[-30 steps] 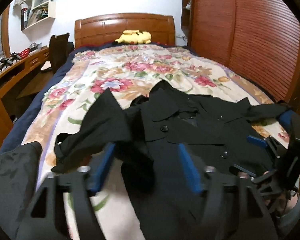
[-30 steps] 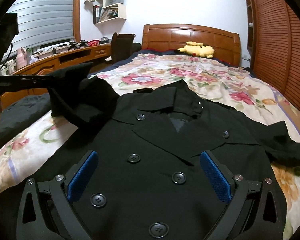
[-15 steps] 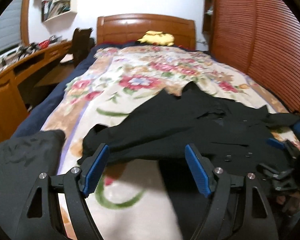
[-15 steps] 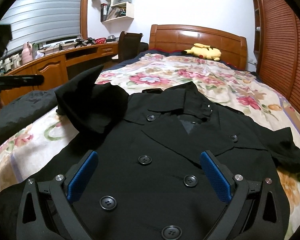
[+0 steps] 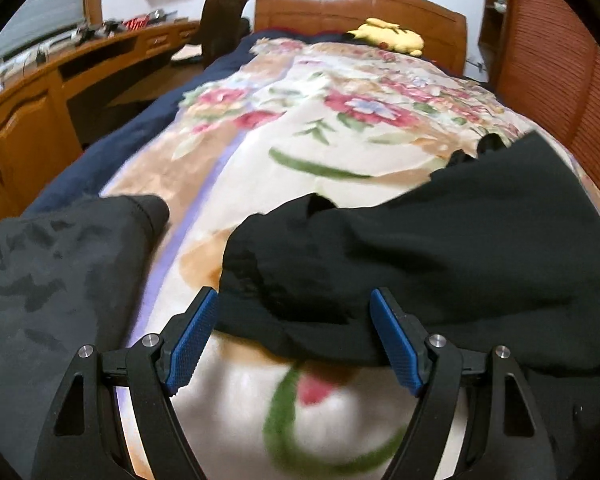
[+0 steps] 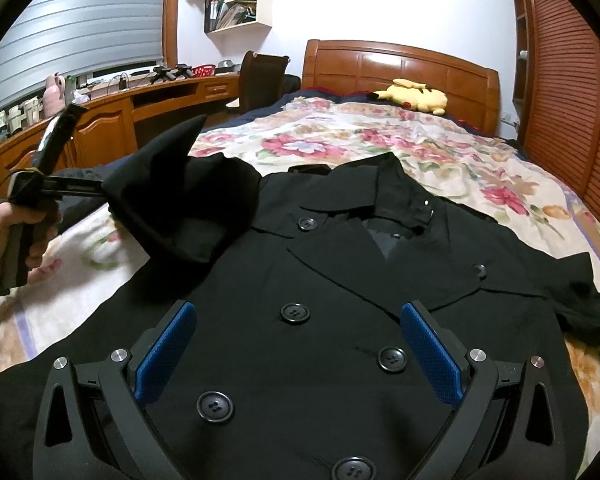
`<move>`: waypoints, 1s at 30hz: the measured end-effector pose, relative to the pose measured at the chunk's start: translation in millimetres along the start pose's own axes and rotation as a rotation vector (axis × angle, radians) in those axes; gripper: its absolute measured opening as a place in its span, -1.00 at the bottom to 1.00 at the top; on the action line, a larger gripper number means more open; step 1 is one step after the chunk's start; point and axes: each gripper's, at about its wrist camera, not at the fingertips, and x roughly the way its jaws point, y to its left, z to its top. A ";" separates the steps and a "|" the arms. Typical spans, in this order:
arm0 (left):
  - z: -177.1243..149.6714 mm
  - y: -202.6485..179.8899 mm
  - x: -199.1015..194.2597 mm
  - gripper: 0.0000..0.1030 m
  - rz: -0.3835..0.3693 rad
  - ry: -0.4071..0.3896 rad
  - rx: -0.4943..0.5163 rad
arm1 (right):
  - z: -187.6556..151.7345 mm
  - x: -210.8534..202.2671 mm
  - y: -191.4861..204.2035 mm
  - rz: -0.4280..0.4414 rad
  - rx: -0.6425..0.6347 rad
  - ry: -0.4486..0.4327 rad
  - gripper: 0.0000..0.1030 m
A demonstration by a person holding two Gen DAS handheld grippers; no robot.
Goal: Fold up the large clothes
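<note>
A black double-breasted coat [image 6: 340, 280] lies face up on the floral bedspread [image 6: 380, 140], collar toward the headboard. Its left sleeve [image 6: 188, 208] is folded in and bunched over the shoulder; in the left wrist view the sleeve [image 5: 380, 248] lies just beyond my fingers. My left gripper [image 5: 296, 340] is open, jaws wide apart on either side of the sleeve's near edge, not closed on it. It also shows in the right wrist view [image 6: 92, 192], held beside the sleeve. My right gripper [image 6: 296, 352] is open and empty, hovering over the coat's buttoned front.
A second dark garment [image 5: 52, 280] lies at the bed's near left edge. A yellow plush toy [image 6: 412, 96] sits by the wooden headboard [image 6: 400, 64]. A wooden desk [image 6: 120, 116] and chair [image 6: 260, 76] stand left; a slatted wardrobe [image 6: 560, 100] runs along the right.
My left gripper has let go of the sleeve and opened, then swung left and lower toward the sleeve's end. The right gripper has stayed open over the coat, shifting slightly.
</note>
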 end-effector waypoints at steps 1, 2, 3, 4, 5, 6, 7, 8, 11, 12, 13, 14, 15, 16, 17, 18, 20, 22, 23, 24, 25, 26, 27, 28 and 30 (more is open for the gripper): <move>0.5 4.6 4.2 0.53 -0.013 0.011 -0.028 | 0.0 1.4 0.1 0.003 -0.001 0.003 0.97; 0.8 7.1 6.1 0.53 -0.017 0.015 -0.044 | 0.2 2.1 0.1 0.005 -0.001 0.006 0.97; 0.9 8.7 7.8 0.53 -0.014 0.019 -0.053 | 0.4 2.4 -0.1 0.006 -0.001 0.007 0.97; 0.8 9.2 11.1 0.53 -0.005 0.027 -0.055 | 0.7 2.6 -0.2 0.007 -0.002 0.008 0.97; 0.6 9.6 13.8 0.53 -0.004 0.035 -0.052 | 1.0 2.3 -0.1 0.008 -0.002 0.008 0.97; 0.6 9.3 16.9 0.53 0.001 0.044 -0.052 | 1.0 2.2 0.0 0.010 -0.003 0.008 0.97; 0.5 9.4 19.7 0.53 0.009 0.055 -0.052 | 0.9 2.4 0.1 0.012 -0.004 0.010 0.97; -0.5 9.4 23.2 0.53 0.015 0.066 -0.053 | 0.4 2.7 0.4 0.012 -0.005 0.012 0.97; -3.0 8.1 35.8 0.53 0.036 0.113 -0.044 | -0.1 3.2 1.6 0.012 -0.009 0.020 0.97; -4.0 6.6 38.8 0.53 0.043 0.126 -0.037 | 0.0 3.5 1.6 0.012 -0.010 0.021 0.97; -5.7 5.0 42.4 0.54 0.058 0.137 -0.020 | 0.1 3.9 1.8 0.012 -0.010 0.023 0.97; -7.3 1.0 43.2 0.54 0.077 0.137 0.005 | 0.5 4.0 2.4 0.012 -0.010 0.025 0.97; -8.4 -2.9 43.2 0.54 0.093 0.138 0.026 | 0.3 4.0 2.4 0.012 -0.010 0.026 0.97; -8.8 -4.6 42.5 0.54 0.098 0.141 0.034 | 0.0 3.7 2.1 0.013 -0.009 0.028 0.97; -10.0 -7.4 41.8 0.54 0.094 0.145 0.046 | -0.4 3.1 1.6 0.013 -0.008 0.028 0.97; -10.9 -8.6 41.3 0.41 0.085 0.150 0.053 | -0.4 2.4 1.4 0.013 -0.008 0.027 0.97; -12.3 -11.3 39.1 0.05 0.060 0.159 0.067 | -0.7 -0.2 0.7 0.013 -0.008 0.023 0.97; -11.5 -18.9 31.7 -0.43 0.059 0.165 0.108 | -0.8 -3.6 0.5 0.016 -0.010 0.020 0.97; -10.1 -22.3 26.2 -0.60 0.054 0.159 0.121 | -0.5 -5.3 0.1 0.017 -0.011 0.017 0.97; -8.0 -26.6 18.0 -0.64 0.043 0.143 0.128 | -0.8 -8.4 -0.4 0.016 -0.013 0.013 0.97; -5.8 -30.0 9.6 -0.65 0.035 0.125 0.132 | -1.3 -12.2 -1.5 0.014 -0.016 0.009 0.97; -3.3 -36.7 -3.5 -0.65 0.031 0.092 0.142 | -2.0 -15.4 -2.8 0.010 -0.022 0.007 0.97; -0.8 -44.2 -16.3 -0.66 0.030 0.057 0.155 | -3.1 -19.7 -3.8 0.002 -0.030 0.003 0.97; 2.4 -53.9 -32.1 -0.66 0.022 0.018 0.167 | -3.9 -24.6 -6.6 -0.008 -0.034 -0.005 0.97; 7.5 -68.7 -60.4 -0.66 -0.008 -0.047 0.177 | -5.7 -33.5 -14.5 -0.021 -0.024 -0.015 0.97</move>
